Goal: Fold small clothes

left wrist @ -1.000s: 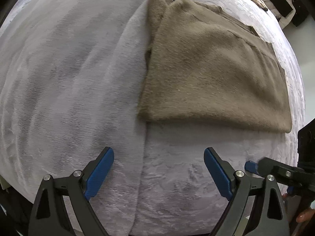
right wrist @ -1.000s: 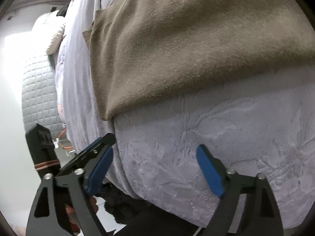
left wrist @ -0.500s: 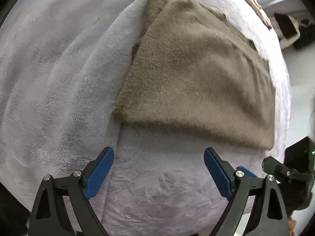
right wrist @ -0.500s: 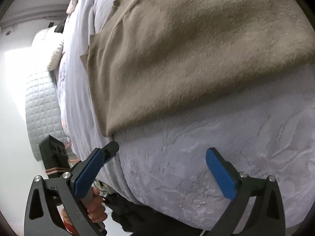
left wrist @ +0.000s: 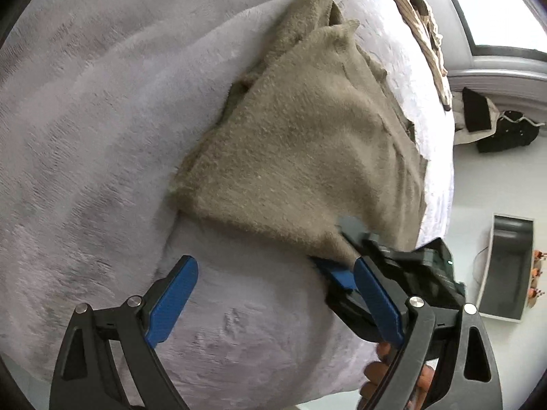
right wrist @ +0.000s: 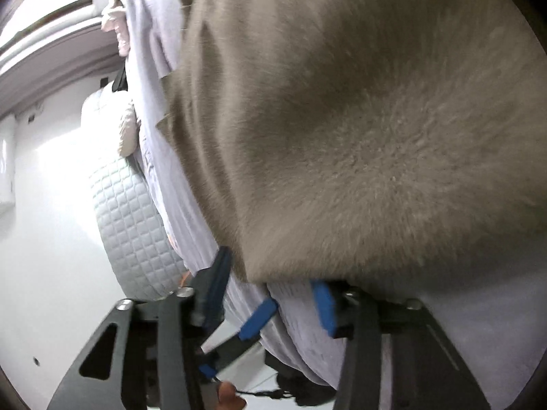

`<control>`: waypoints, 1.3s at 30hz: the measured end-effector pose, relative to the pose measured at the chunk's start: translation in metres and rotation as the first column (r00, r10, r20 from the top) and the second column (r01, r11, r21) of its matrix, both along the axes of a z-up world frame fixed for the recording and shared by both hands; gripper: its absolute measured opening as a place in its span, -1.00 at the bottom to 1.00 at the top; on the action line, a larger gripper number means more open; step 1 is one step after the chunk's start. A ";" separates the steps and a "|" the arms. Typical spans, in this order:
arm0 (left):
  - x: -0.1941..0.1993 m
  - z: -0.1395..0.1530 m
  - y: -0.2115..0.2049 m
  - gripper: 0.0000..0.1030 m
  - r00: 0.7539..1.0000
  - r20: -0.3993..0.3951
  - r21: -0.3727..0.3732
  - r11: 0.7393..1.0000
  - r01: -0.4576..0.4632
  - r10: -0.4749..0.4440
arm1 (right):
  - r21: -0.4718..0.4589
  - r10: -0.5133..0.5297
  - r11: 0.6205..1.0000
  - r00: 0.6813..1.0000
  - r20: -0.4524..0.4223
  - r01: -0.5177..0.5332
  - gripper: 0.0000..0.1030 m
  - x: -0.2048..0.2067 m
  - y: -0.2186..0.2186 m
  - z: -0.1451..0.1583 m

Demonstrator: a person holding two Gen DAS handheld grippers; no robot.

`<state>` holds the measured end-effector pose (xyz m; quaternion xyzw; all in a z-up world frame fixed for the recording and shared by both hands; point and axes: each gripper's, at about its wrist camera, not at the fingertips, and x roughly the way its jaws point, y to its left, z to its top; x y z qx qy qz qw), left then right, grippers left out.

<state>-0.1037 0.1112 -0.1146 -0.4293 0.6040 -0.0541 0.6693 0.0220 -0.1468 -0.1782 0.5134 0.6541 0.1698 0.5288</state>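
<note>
A fuzzy brown folded garment point(left wrist: 301, 157) lies on a pale lilac plush blanket point(left wrist: 85, 136). In the left wrist view my left gripper point(left wrist: 273, 300) is open over the blanket, short of the garment's near edge. My right gripper point(left wrist: 336, 270) comes in from the right, with its jaws at the garment's near right corner. In the right wrist view the garment point(right wrist: 376, 136) fills the frame and hangs over my right gripper point(right wrist: 273, 294), hiding its fingertips; I cannot tell whether it grips the cloth. The left gripper's blue pad point(right wrist: 258, 317) shows just beyond.
A striped cloth point(left wrist: 424, 24) lies at the blanket's far edge. Dark bags point(left wrist: 492, 126) and a grey tray point(left wrist: 509, 266) stand on the white floor at right. A quilted grey cushion point(right wrist: 130, 225) sits beside the bed in the right wrist view.
My right gripper has moved in under the garment's near right corner, and its jaws are narrower. The left gripper has swung left, still open.
</note>
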 end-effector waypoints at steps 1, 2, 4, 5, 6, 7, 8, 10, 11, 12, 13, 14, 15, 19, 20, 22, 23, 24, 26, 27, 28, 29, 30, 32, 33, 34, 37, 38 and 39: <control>0.000 0.000 -0.002 0.81 1.000 0.007 -0.011 1.000 -0.001 0.001 | 0.002 -0.010 1.000 1.000 0.000 0.010 -0.61 0.001 0.000 -0.002; 0.002 -0.001 -0.005 0.81 1.000 0.012 -0.019 1.000 -0.003 0.003 | 0.007 -0.023 1.000 1.000 0.003 0.022 -0.73 0.002 0.000 -0.003; 0.004 -0.002 -0.009 0.81 1.000 0.023 -0.047 0.999 -0.014 0.015 | 0.045 -0.053 0.998 0.998 0.027 0.052 -0.78 0.005 -0.003 0.001; 0.006 -0.002 -0.010 0.81 0.999 0.031 -0.065 0.998 -0.023 0.025 | 0.069 -0.067 0.996 0.997 0.047 0.064 -0.78 0.007 -0.004 0.005; 0.009 -0.003 -0.012 0.81 0.999 0.039 -0.083 0.996 -0.035 0.038 | 0.085 -0.075 0.994 0.995 0.063 0.069 -0.78 0.009 -0.005 0.009; 0.012 -0.003 -0.012 0.81 0.997 0.047 -0.099 0.994 -0.052 0.057 | 0.099 -0.078 0.993 0.994 0.081 0.070 -0.78 0.011 -0.006 0.014; 0.016 -0.004 -0.013 0.81 0.996 0.053 -0.110 0.992 -0.068 0.074 | 0.103 -0.076 0.992 0.993 0.090 0.067 -0.78 0.012 -0.006 0.017; 0.023 -0.005 -0.014 0.81 0.992 0.066 -0.118 0.988 -0.099 0.107 | 0.106 -0.068 0.993 0.993 0.097 0.057 -0.79 0.015 -0.006 0.022; 0.027 -0.006 -0.014 0.81 0.991 0.068 -0.119 0.987 -0.108 0.117 | 0.106 -0.065 0.993 0.993 0.097 0.055 -0.79 0.015 -0.005 0.022; 0.032 -0.008 -0.015 0.81 0.989 0.072 -0.118 0.985 -0.122 0.131 | 0.104 -0.063 0.993 0.994 0.095 0.053 -0.78 0.015 -0.005 0.022; 0.035 -0.009 -0.016 0.81 0.987 0.074 -0.119 0.984 -0.132 0.141 | 0.106 -0.060 0.993 0.994 0.091 0.050 -0.78 0.012 -0.008 0.020; 0.038 -0.010 -0.016 0.81 0.985 0.078 -0.120 0.982 -0.143 0.153 | 0.105 -0.057 0.993 0.995 0.084 0.049 -0.78 0.010 -0.009 0.018; 0.041 -0.010 -0.016 0.81 0.983 0.083 -0.112 0.981 -0.156 0.166 | 0.102 -0.056 0.994 0.995 0.079 0.048 -0.78 0.008 -0.010 0.016; 0.052 -0.004 -0.013 0.74 0.976 0.104 -0.011 0.982 -0.190 0.190 | 0.081 -0.034 0.996 0.997 0.065 0.029 -0.78 0.003 -0.013 0.012; 0.056 -0.002 -0.013 0.44 0.978 0.104 0.030 0.982 -0.187 0.183 | 0.074 -0.021 0.997 0.998 0.065 0.016 -0.78 0.003 -0.013 0.012; 0.063 -0.004 -0.016 -0.23 0.990 0.068 0.119 0.984 -0.135 0.127 | 0.054 0.012 0.998 0.998 0.066 -0.016 -0.78 0.001 -0.011 0.011; 0.067 -0.006 -0.017 -0.67 0.995 0.047 0.157 0.983 -0.099 0.093 | 0.045 0.025 0.999 0.998 0.065 -0.028 -0.78 0.001 -0.011 0.011; 0.069 -0.007 -0.017 -0.71 0.996 0.045 0.172 0.981 -0.086 0.080 | 0.039 0.037 0.998 0.997 0.063 -0.039 -0.78 0.000 -0.011 0.011; 0.069 0.001 -0.018 -0.71 0.995 0.072 0.225 0.971 -0.080 0.066 | 0.026 0.074 0.997 0.996 0.057 -0.076 -0.74 -0.001 -0.011 0.013; 0.069 0.006 -0.020 -0.71 0.995 0.089 0.274 0.960 -0.061 0.038 | 0.009 0.105 0.994 0.993 0.061 -0.105 -0.72 0.000 -0.011 0.016; 0.070 0.013 -0.026 -0.71 0.994 0.109 0.335 0.942 -0.032 -0.005 | -0.031 0.147 0.989 0.987 0.071 -0.146 -0.72 -0.001 -0.012 0.023; 0.070 0.018 -0.030 -0.71 0.991 0.122 0.380 0.925 -0.004 -0.046 | -0.074 0.189 0.980 0.978 0.083 -0.183 -0.72 0.000 -0.013 0.029; 0.071 0.022 -0.036 -0.71 0.988 0.132 0.426 0.904 0.022 -0.086 | -0.115 0.225 0.970 0.970 0.093 -0.214 -0.71 0.001 -0.015 0.036; 0.071 0.029 -0.045 -0.71 0.977 0.137 0.508 0.859 0.070 -0.161 | -0.205 0.290 0.943 0.950 0.113 -0.264 -0.70 0.006 -0.025 0.052; 0.071 0.032 -0.050 -0.71 0.972 0.136 0.539 0.837 0.089 -0.191 | -0.254 0.319 0.926 0.940 0.121 -0.281 -0.60 0.011 -0.031 0.061; 0.071 0.034 -0.053 -0.71 0.966 0.137 0.565 0.818 0.106 -0.219 | -0.287 0.335 0.913 0.934 0.127 -0.289 -0.20 0.016 -0.038 0.069; 0.068 0.043 -0.064 -0.71 0.940 0.151 0.642 0.754 0.143 -0.307 | -0.371 0.389 0.874 0.910 0.143 -0.315 0.64 0.036 -0.051 0.089; 0.066 0.047 -0.070 -0.71 0.922 0.157 0.682 0.714 0.158 -0.354 | -0.384 0.408 0.864 0.900 0.154 -0.326 0.64 0.045 -0.051 0.096; 0.064 0.051 -0.075 -0.71 0.905 0.160 0.714 0.679 0.169 -0.394 | -0.395 0.431 0.852 0.888 0.162 -0.342 0.64 0.053 -0.051 0.102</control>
